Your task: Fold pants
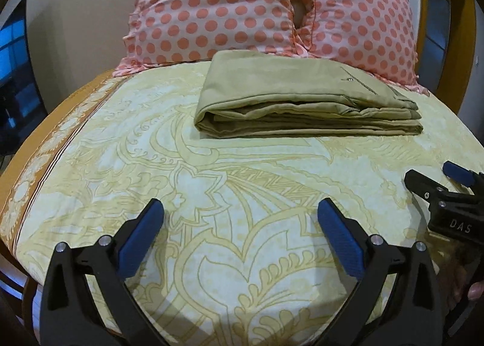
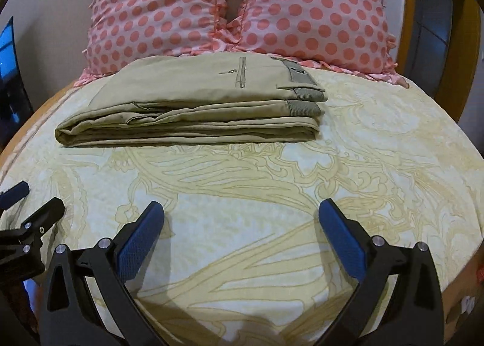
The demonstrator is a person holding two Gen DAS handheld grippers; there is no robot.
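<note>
Both tools, left tool [image 1: 240, 219] and right tool [image 2: 241, 219], hung spread and empty, clear of the pants [image 2: 193, 107] lying folded on the bed [image 2: 378, 164], apparently finished.

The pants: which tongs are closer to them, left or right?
Neither clearly: the left tongs and right tongs both hover open over the sheet, about equally short of the pants.

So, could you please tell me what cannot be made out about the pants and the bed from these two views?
- Underside of the folded pants: hidden by its own upper layers, both views.
- Back edge of the pants: its meeting with the polka-dot pillows is too foreshortened to tell contact.
- Bedsheet near edge: covered by the open left gripper and open right gripper.
- Pocket stitching: too small.
</note>
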